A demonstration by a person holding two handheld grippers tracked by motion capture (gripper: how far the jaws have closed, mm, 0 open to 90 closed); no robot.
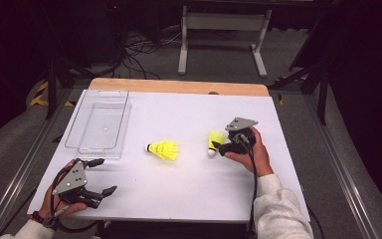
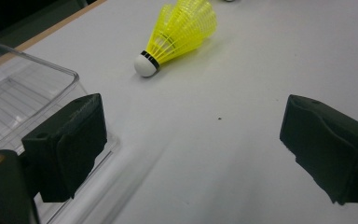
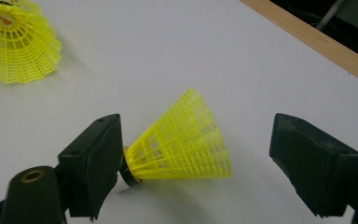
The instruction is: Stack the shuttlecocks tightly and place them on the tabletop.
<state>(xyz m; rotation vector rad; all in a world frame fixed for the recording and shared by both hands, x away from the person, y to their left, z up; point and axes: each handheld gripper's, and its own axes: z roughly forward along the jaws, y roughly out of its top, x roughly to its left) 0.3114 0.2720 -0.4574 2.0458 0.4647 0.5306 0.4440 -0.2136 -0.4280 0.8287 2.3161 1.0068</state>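
Two yellow plastic shuttlecocks lie on the white table top [image 1: 179,189]. One shuttlecock [image 1: 164,149] [image 2: 179,32] [image 3: 16,44] rests on its side mid-table, white cork pointing left. The other shuttlecock [image 1: 216,139] [image 3: 182,140] lies to its right, between the jaws of my right gripper [image 1: 219,143] [image 3: 196,154], which is open; its cork sits against the left jaw and the far jaw stands well off the skirt. My left gripper [image 1: 105,175] [image 2: 191,140] is open over bare table at the near left, holding nothing.
A clear plastic tray [image 1: 99,124] [image 2: 23,88] lies at the back left, its near corner just beside my left gripper's left jaw. The table's wooden back edge [image 1: 179,87] [image 3: 317,42] runs behind. Bare white surface lies between the two grippers.
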